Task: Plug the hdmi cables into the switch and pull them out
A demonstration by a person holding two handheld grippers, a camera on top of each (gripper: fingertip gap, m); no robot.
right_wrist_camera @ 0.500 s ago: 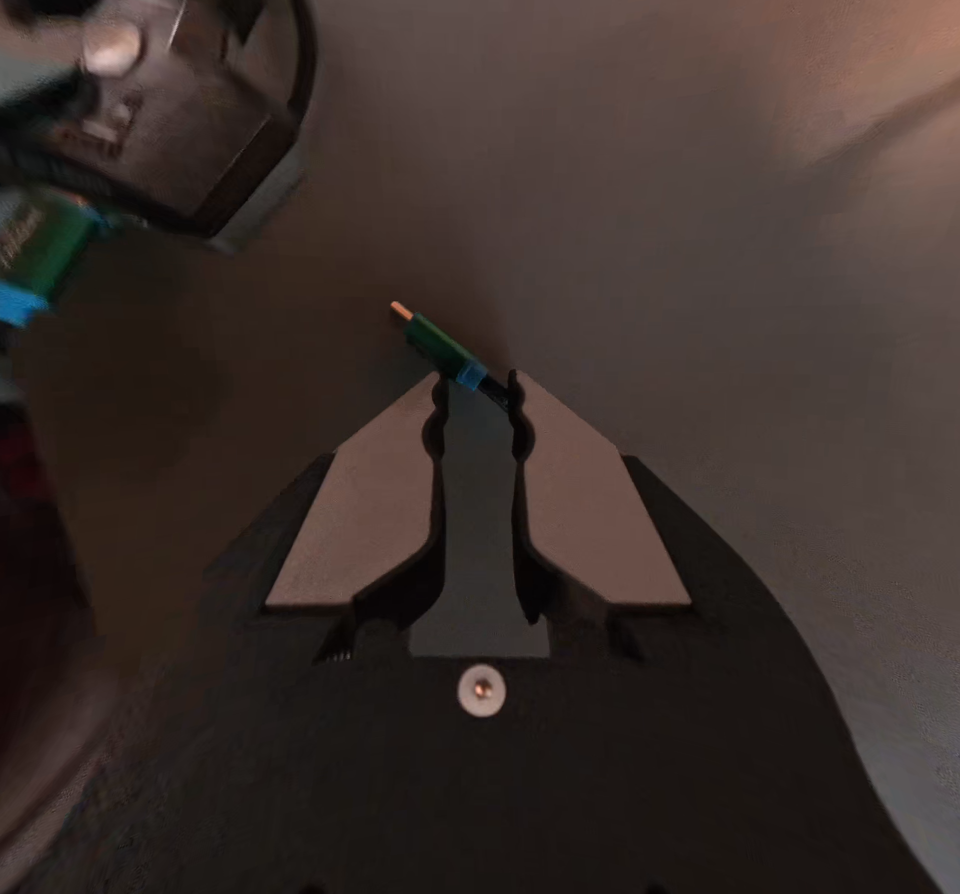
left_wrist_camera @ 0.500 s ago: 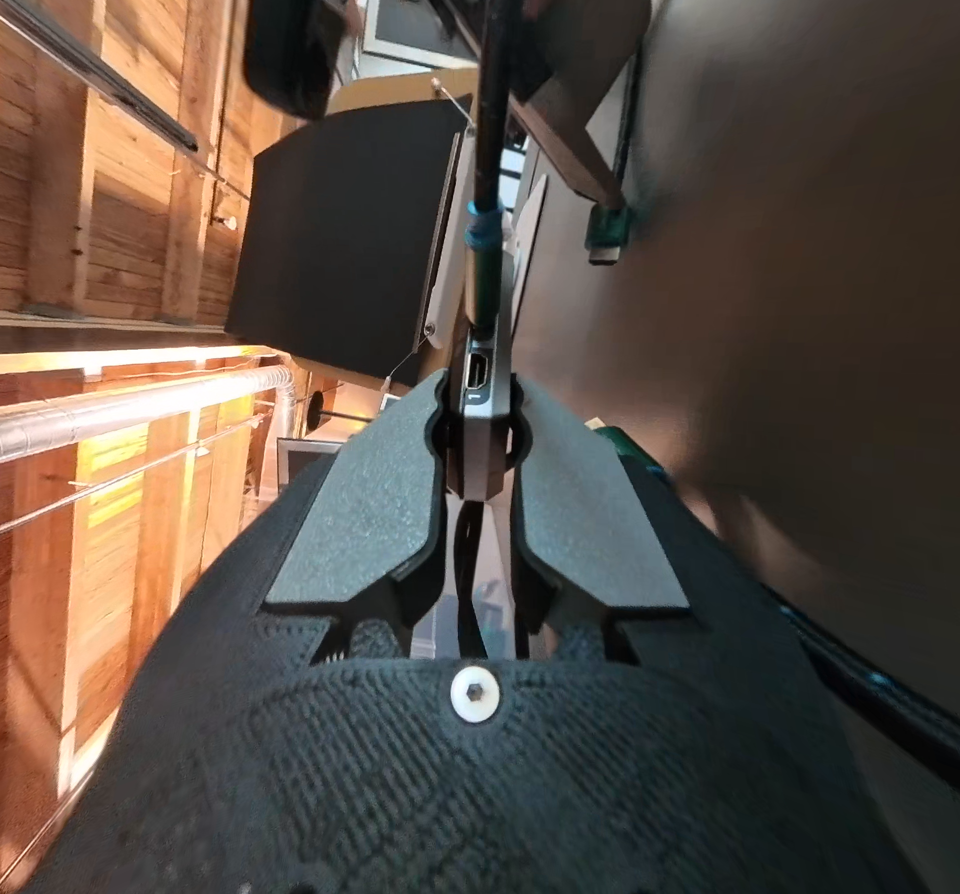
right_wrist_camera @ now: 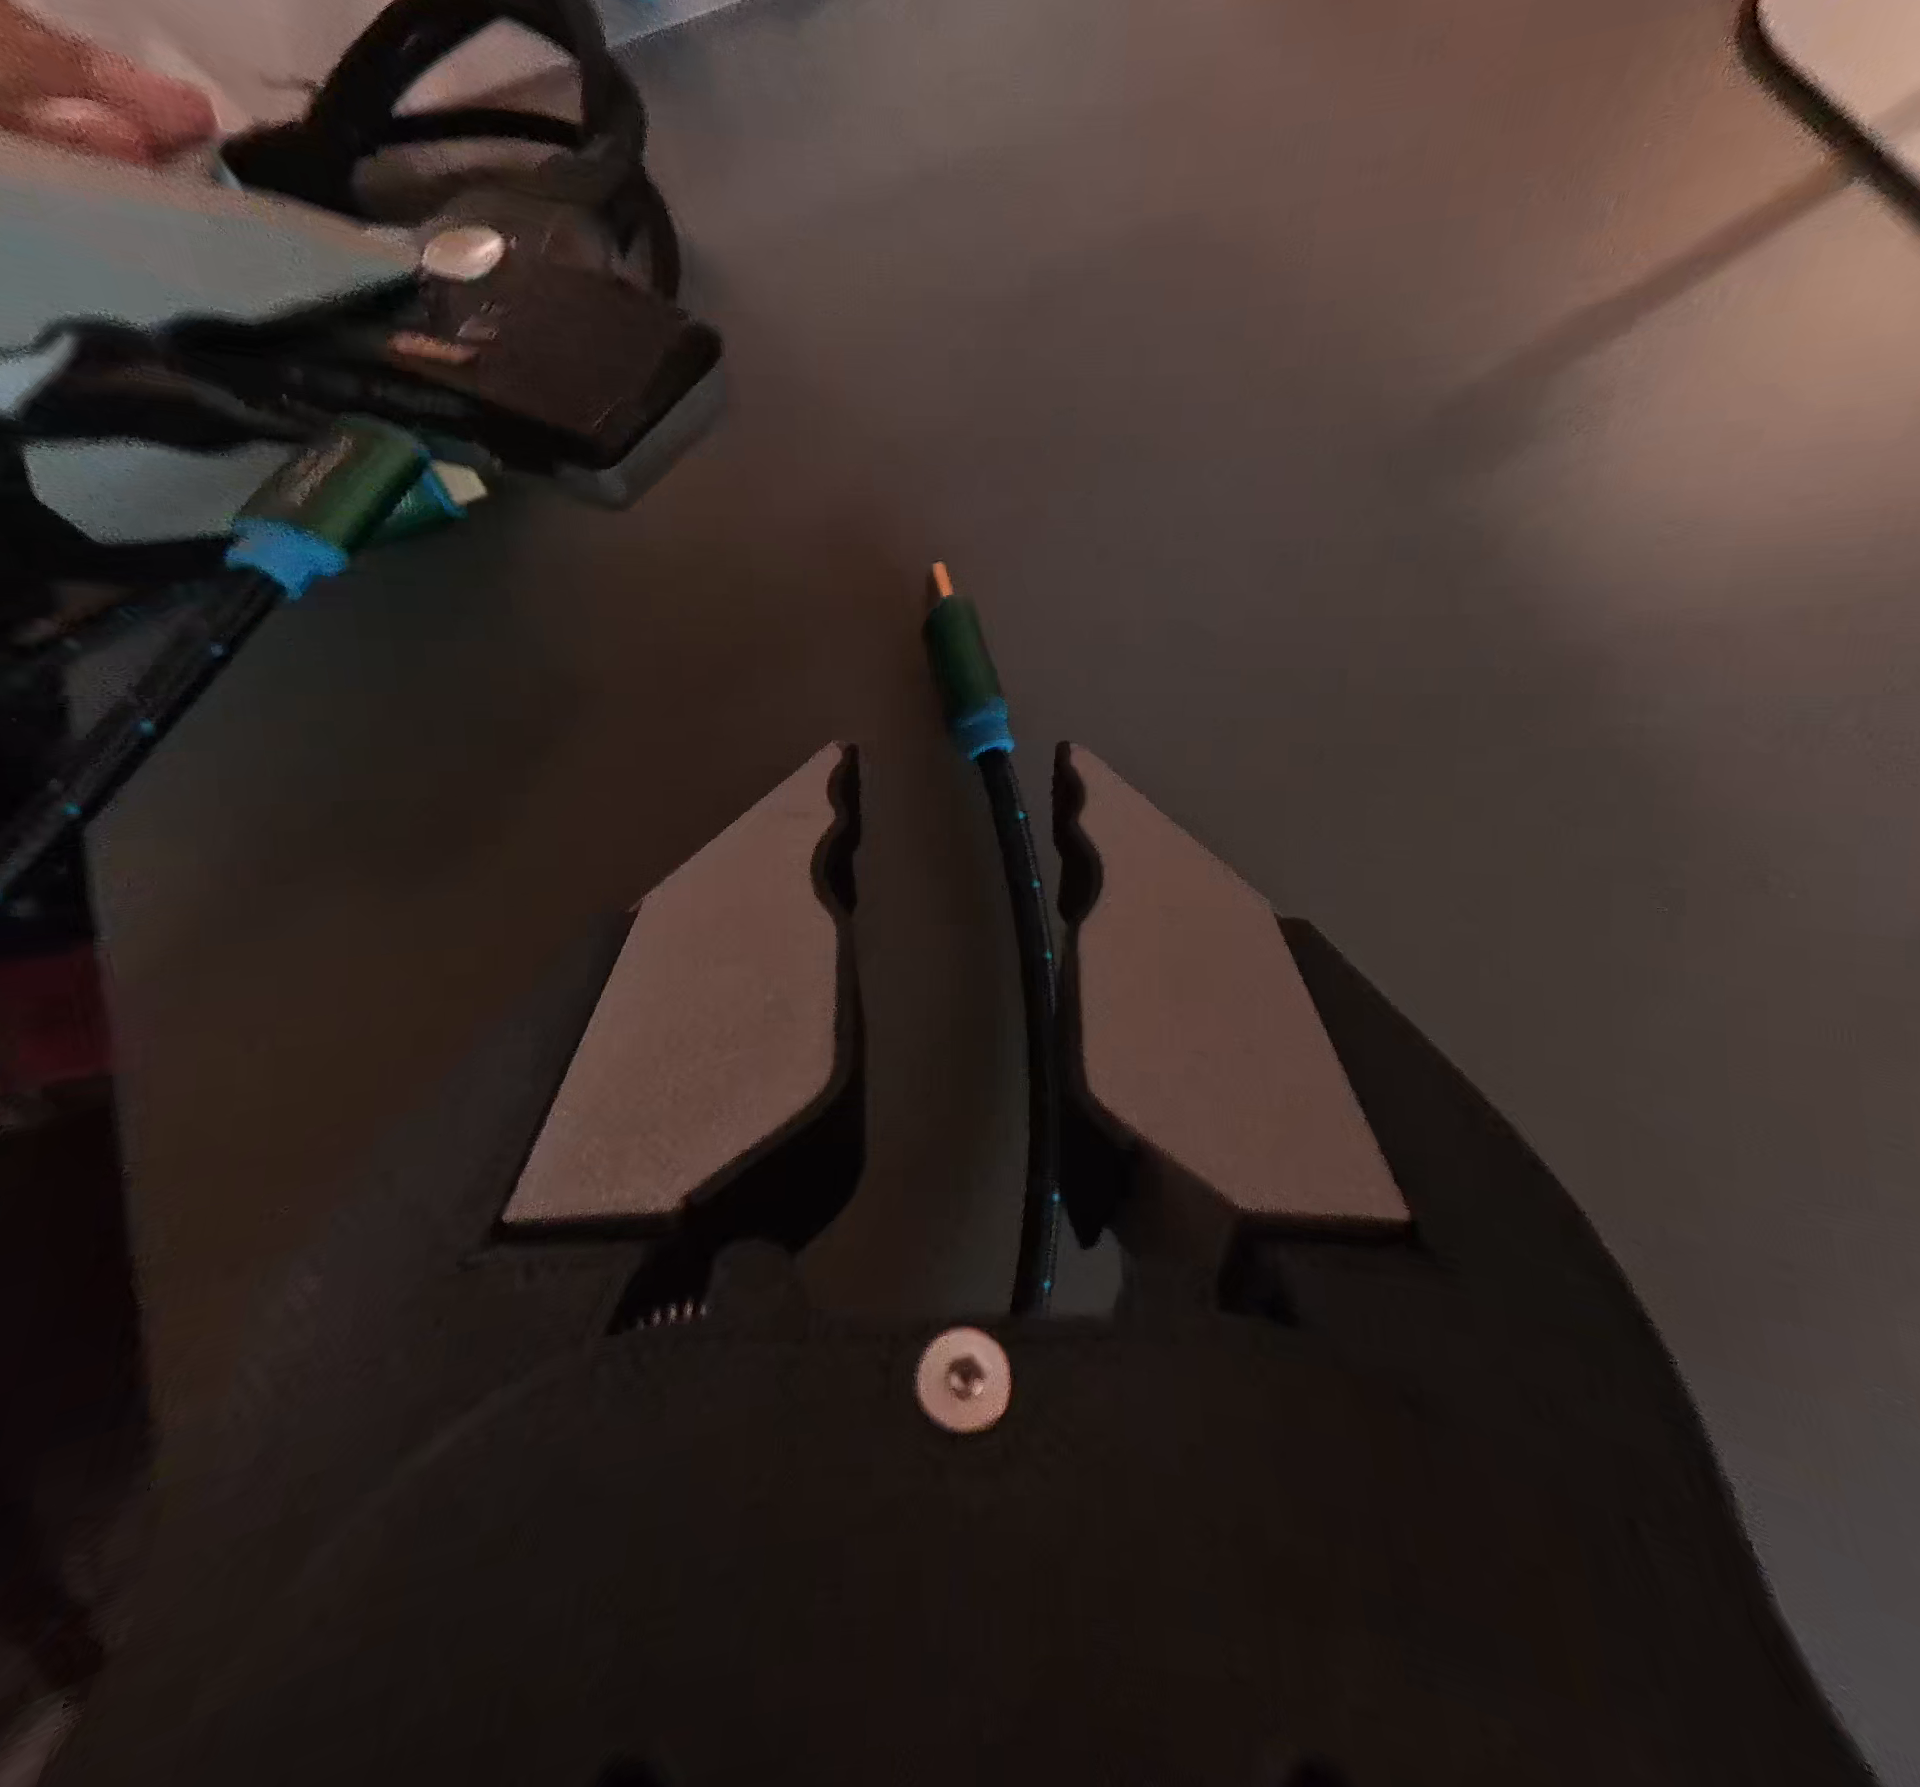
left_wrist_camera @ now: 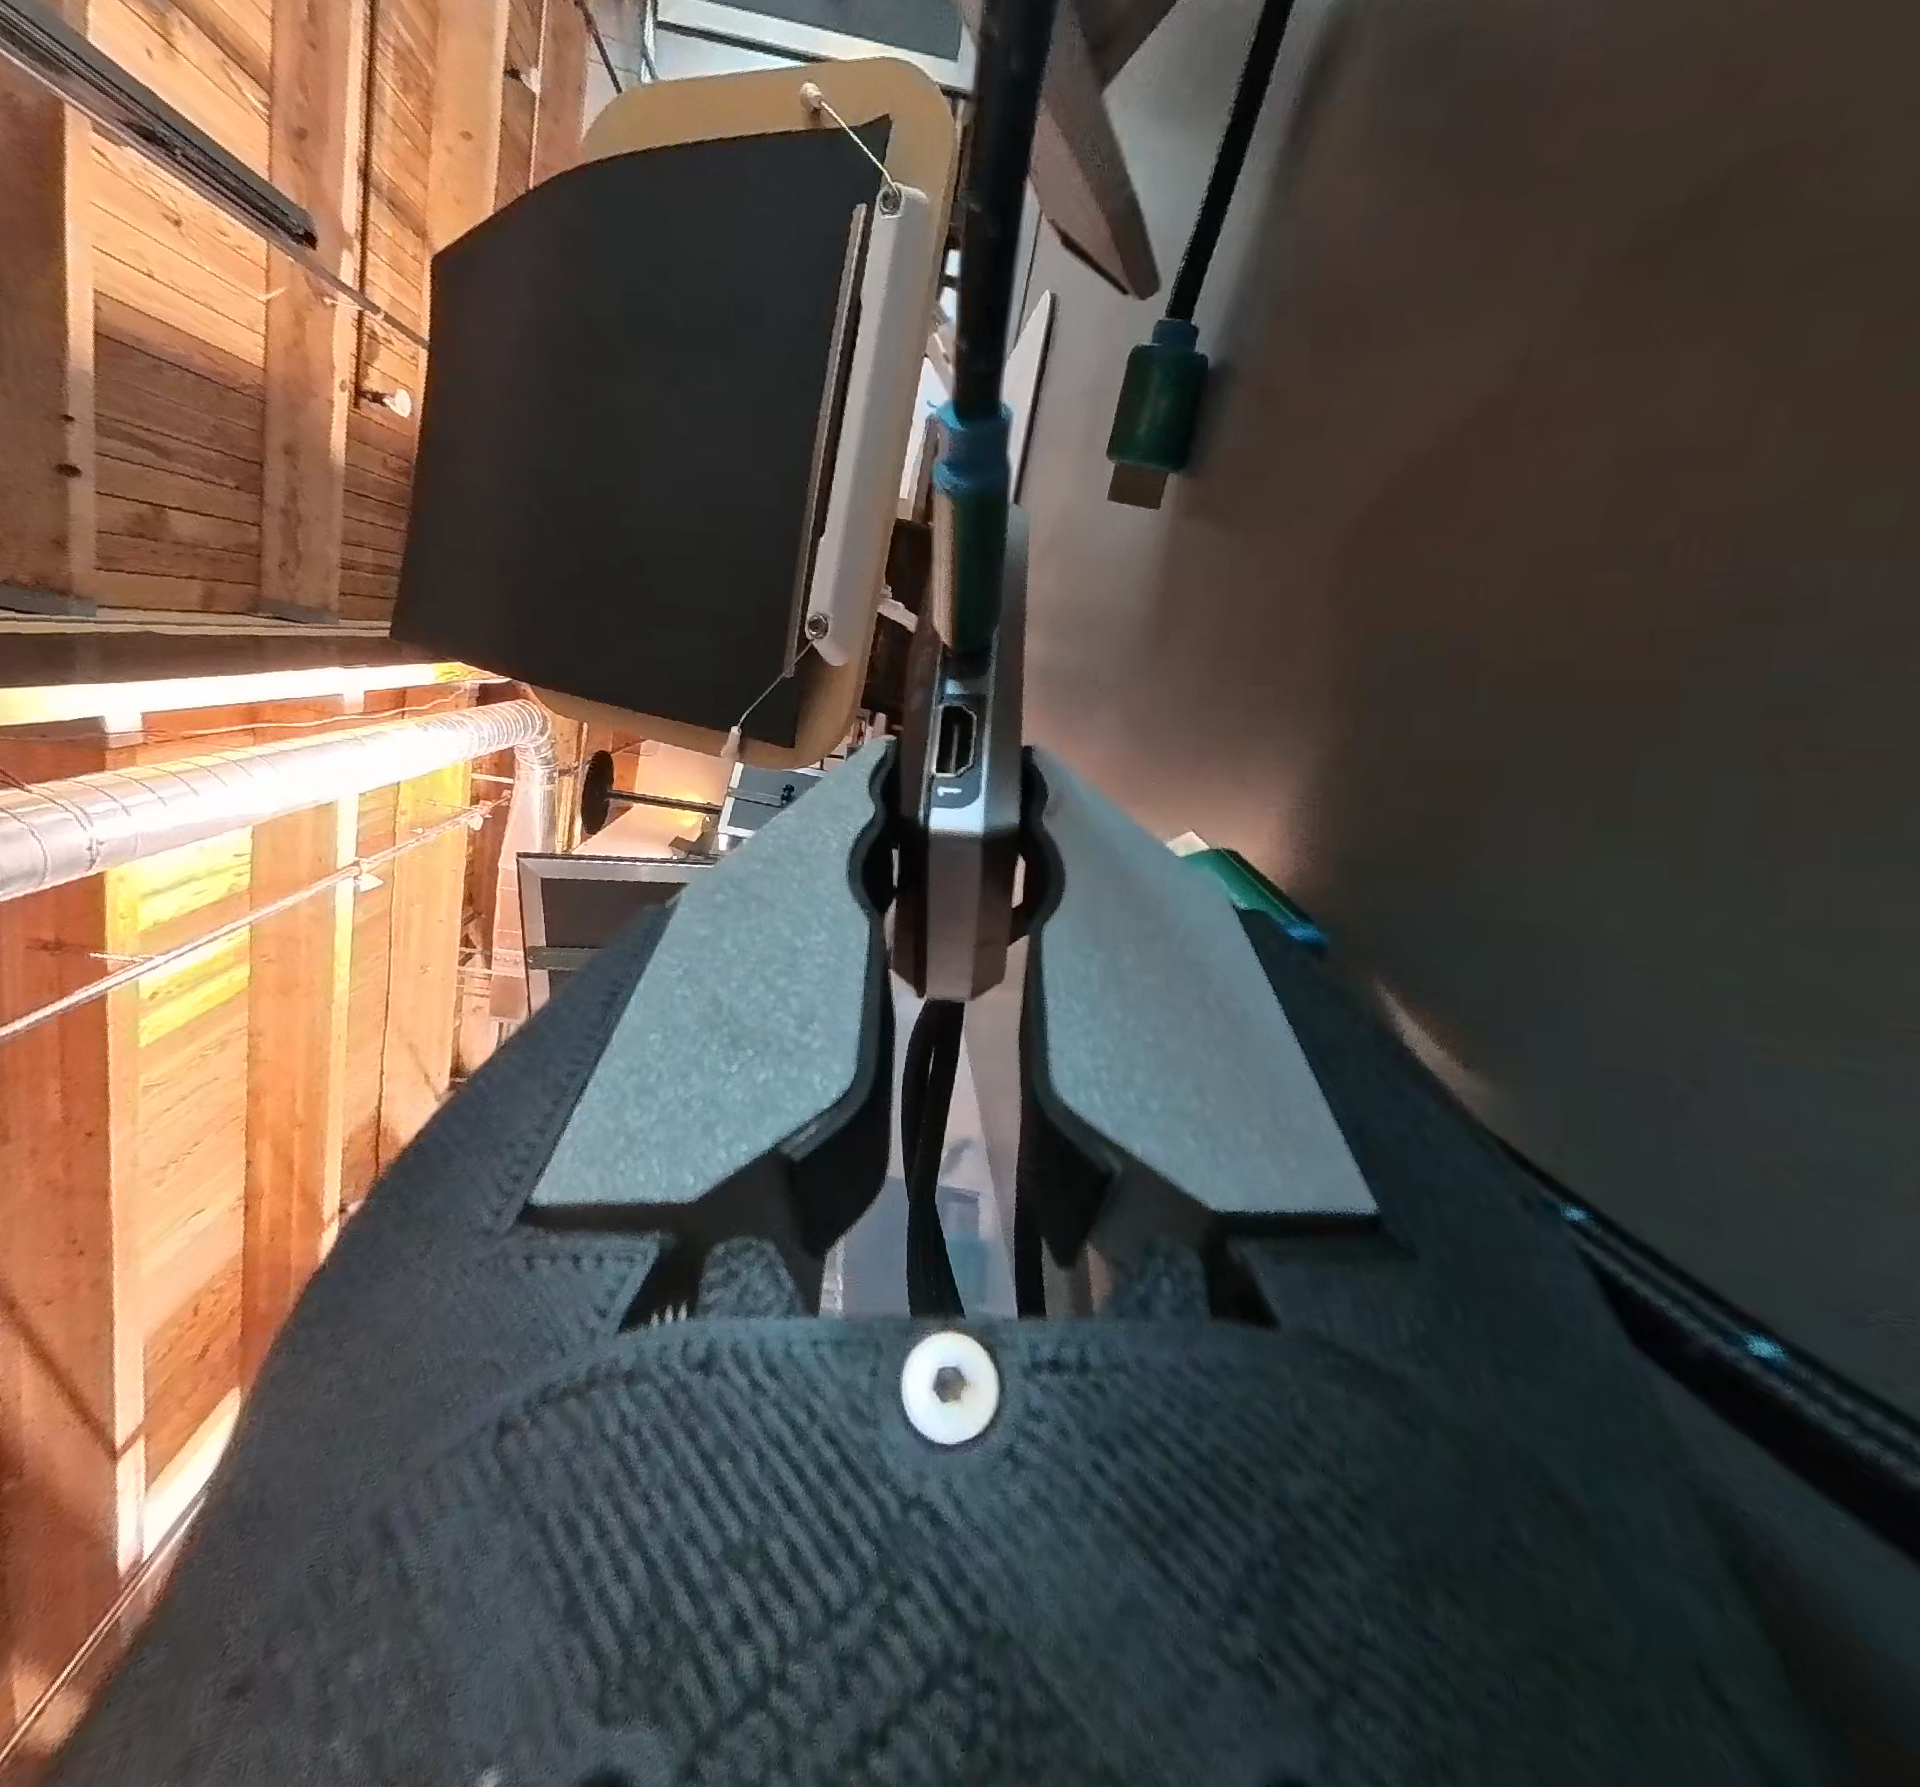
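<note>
While the switch (left_wrist_camera: 961,864) is clamped edge-on between the pads of the left gripper (left_wrist_camera: 958,802), one green plug (left_wrist_camera: 971,553) is seated in its far port and the near port (left_wrist_camera: 954,738) is empty. To the right, a loose plug (right_wrist_camera: 961,641) lies on the table (right_wrist_camera: 1351,490), its cable (right_wrist_camera: 1023,958) passing between the narrowly parted fingers of the right gripper (right_wrist_camera: 956,781), not squeezed. By this, the task seems partly done.

You won't find any readable text here. The HDMI switch (left_wrist_camera: 961,807) carries a small pale mark just below its open port, too small to make out. The green plug (right_wrist_camera: 343,480) beside the switch bears faint lettering, blurred beyond reading.
</note>
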